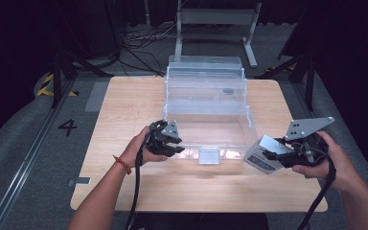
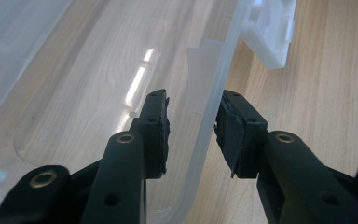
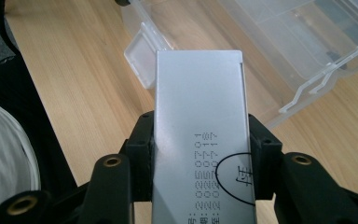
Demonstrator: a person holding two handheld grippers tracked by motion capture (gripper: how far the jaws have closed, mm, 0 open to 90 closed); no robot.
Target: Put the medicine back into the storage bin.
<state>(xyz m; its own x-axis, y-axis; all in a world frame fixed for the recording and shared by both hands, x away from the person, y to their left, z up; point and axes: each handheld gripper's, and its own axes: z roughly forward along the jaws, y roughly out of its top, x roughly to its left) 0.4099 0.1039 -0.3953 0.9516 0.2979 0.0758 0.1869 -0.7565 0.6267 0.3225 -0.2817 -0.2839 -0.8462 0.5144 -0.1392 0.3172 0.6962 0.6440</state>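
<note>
Straddling the clear bin's (image 1: 206, 115) front wall to steady it, the left gripper (image 2: 191, 126) is narrowing, pads not yet pressing, while the right gripper (image 3: 200, 154) is clamping the silver box (image 3: 200, 135) for loading.

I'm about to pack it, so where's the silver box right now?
The silver box is clamped in the right gripper, lifted off the table at the right of the high view, just outside the clear bin's near right corner.
</note>
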